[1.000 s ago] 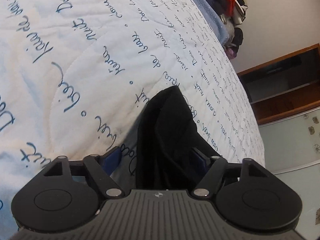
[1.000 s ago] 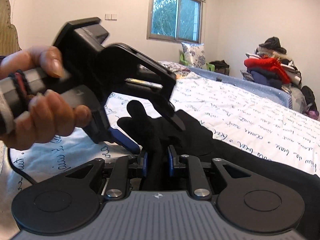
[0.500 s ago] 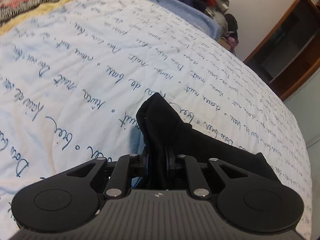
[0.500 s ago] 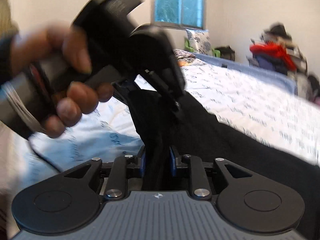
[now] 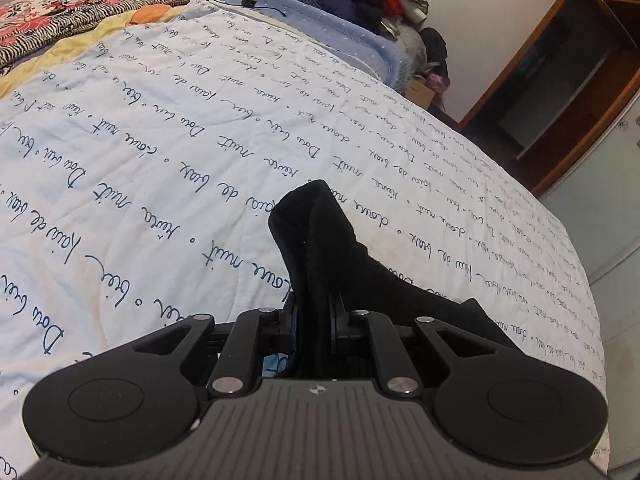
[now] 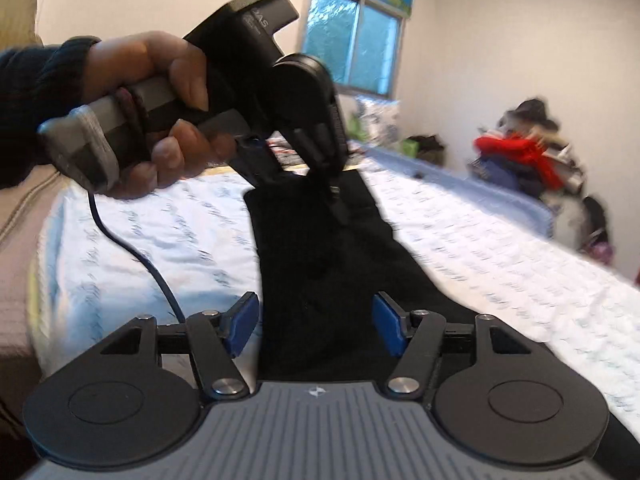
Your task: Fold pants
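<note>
Bed: quilt (image 5: 168,184) with script print carries the work.
Pants: black pants (image 6: 320,272) trail from near to far along it, one end lifted.
Left gripper (image 5: 314,312): pinched narrow on that end, taking it over.
Right gripper (image 6: 316,324): jaws opening, pads clear of cloth, letting go.

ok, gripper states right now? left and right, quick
Left gripper: closed on a bunched fold of the black pants.
Right gripper: jaws opening, pads clear of the pants, which lie between them.
</note>
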`<action>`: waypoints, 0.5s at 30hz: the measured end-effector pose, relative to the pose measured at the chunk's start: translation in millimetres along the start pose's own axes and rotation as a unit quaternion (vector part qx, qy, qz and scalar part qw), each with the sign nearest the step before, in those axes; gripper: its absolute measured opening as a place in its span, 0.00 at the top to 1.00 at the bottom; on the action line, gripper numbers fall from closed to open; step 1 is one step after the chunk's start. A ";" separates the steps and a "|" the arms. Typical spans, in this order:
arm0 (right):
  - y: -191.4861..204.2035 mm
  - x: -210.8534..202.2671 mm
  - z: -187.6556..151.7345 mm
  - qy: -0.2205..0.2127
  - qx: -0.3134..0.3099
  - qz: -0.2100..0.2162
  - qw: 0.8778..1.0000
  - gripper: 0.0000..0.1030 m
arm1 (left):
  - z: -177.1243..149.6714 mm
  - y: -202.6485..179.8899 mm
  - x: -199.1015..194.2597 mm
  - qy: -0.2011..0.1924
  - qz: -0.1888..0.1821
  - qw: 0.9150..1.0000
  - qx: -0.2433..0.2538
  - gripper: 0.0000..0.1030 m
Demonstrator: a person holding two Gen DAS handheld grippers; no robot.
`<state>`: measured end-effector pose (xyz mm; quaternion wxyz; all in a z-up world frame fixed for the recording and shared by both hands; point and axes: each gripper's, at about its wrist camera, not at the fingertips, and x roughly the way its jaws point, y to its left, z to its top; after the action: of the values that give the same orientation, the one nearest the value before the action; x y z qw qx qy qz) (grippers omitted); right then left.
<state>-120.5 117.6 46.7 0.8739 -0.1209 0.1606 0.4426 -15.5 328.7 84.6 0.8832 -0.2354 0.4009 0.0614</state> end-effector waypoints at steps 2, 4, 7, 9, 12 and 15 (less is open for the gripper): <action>-24.6 9.6 3.7 0.014 0.106 0.053 0.993 0.39 | -2.9 3.6 2.3 0.002 0.003 1.000 -0.004 0.86; -61.5 22.9 -3.6 0.036 0.256 0.109 0.960 0.38 | -5.8 7.4 4.8 0.004 0.006 1.000 -0.008 0.86; -114.1 49.1 -31.1 0.070 0.476 0.191 0.855 0.37 | -7.5 10.1 3.5 0.002 0.002 1.000 -0.015 0.86; -132.8 64.2 -44.6 0.086 0.549 0.203 0.806 0.37 | -8.4 5.7 -1.9 -0.004 -0.004 1.000 -0.010 0.88; -151.4 74.3 -53.4 0.069 0.611 0.199 0.763 0.23 | -15.2 -5.8 -9.6 -0.020 -0.005 1.000 0.017 0.88; -164.4 98.2 -71.2 0.065 0.673 0.201 0.708 0.14 | -27.2 -14.2 5.4 0.003 0.015 0.998 0.058 0.87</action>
<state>55.4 69.4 -45.5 0.6009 0.5063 0.4930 0.3735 -26.1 303.1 70.4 0.8929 -0.1780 0.4104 0.0511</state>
